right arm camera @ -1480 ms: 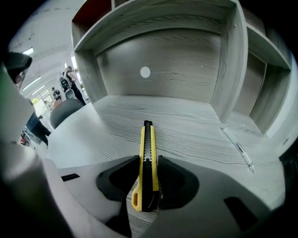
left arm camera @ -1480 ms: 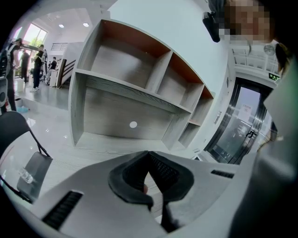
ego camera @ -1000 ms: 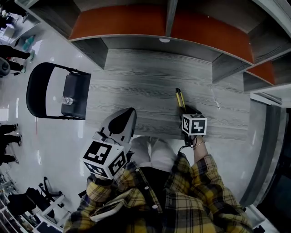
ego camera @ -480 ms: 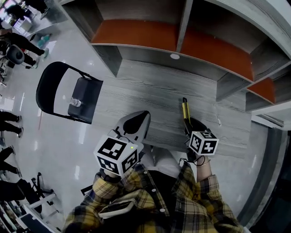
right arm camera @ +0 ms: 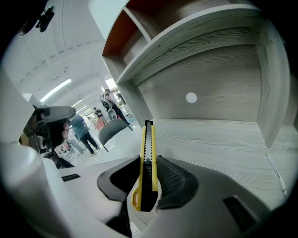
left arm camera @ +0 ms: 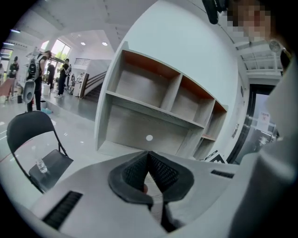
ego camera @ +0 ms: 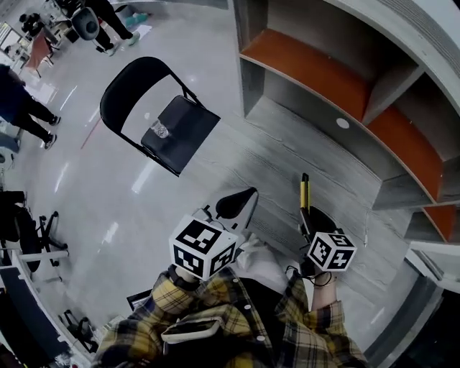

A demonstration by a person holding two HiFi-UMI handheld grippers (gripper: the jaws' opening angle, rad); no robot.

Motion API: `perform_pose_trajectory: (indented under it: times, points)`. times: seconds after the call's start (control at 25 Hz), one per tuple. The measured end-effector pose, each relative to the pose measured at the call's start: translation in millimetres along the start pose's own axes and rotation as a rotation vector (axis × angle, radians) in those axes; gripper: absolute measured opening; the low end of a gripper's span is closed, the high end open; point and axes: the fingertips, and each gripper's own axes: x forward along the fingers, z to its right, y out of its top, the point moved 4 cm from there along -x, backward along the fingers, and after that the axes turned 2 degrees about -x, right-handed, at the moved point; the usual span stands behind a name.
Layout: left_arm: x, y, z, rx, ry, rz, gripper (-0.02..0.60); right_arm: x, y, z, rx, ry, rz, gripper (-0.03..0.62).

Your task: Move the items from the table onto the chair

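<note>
A yellow and black utility knife [right arm camera: 147, 158] stands out ahead between the pads of my right gripper [right arm camera: 147, 179], which is shut on it. From the head view the knife [ego camera: 305, 191] points away over the grey wood table [ego camera: 287, 165], and the right gripper [ego camera: 313, 219] hovers above the table's near edge. My left gripper [ego camera: 237, 203] hangs left of it, its jaws closed together with nothing between them [left arm camera: 148, 173]. The black folding chair [ego camera: 176, 133] stands on the floor to the left, with a small clear item [ego camera: 159, 129] on its seat.
Grey shelving with orange back panels [ego camera: 338, 79] rises behind the table. A thin pen-like object [right arm camera: 274, 173] lies on the table at the right. People [ego camera: 21, 108] stand on the glossy floor at the far left, near office chairs [ego camera: 86, 21].
The head view has swung left, so the chair now lies further up and closer to centre. Both grippers stay close to my body; the right one keeps hold of the knife.
</note>
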Motion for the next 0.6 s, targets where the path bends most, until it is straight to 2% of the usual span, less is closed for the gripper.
perform_pose_trajectory:
  times: [0.24, 0.4, 0.6]
  points:
    - [-27.5, -1.2, -62.9, -0.082, 0.095, 0.038, 0.005, 54.6, 15.6, -51.1, -0.086, 0.099, -0.073, 0.126]
    - [-52.1, -0.1, -105.6, -0.124, 0.118, 0.045, 0.005, 82.3, 26.7, -92.3, -0.117, 0.118, -0.096, 0.126]
    - [-77.4, 0.2, -188.8, -0.147, 0.125, 0.041, 0.005, 144.7, 30.4, -151.2, -0.108, 0.133, -0.11, 0.126]
